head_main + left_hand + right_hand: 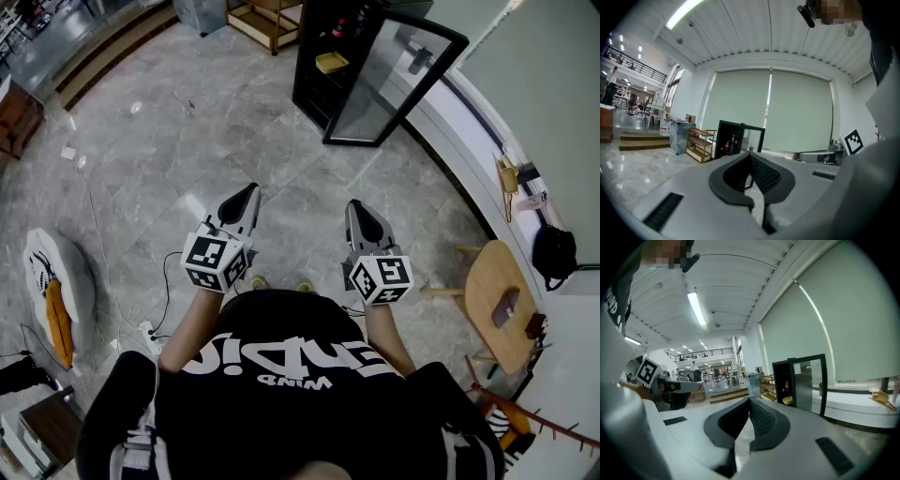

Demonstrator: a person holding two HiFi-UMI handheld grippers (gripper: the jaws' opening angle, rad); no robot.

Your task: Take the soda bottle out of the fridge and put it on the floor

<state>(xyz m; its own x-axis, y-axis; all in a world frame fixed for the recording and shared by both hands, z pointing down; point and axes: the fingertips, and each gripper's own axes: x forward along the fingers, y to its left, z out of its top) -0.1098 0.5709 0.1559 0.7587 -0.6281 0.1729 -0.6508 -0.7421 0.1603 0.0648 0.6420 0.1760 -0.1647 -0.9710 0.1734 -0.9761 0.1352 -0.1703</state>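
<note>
Left tongs point(750, 154) and right tongs point(750, 400) are both clenched and empty. The fridge point(309, 66) stands well ahead, door open. The left gripper view shows two soda bottles point(727, 144) inside. The right gripper view shows one, above a yellow tray point(787, 401). Shirt point(281, 375) lettering is illegible.

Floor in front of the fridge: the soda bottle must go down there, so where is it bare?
Bare: the wide grey floor between the open fridge, the left tool and the right tool, and beside the wooden shelf. Crowded: power strip and white cushion at lower left, round stool at right.
</note>
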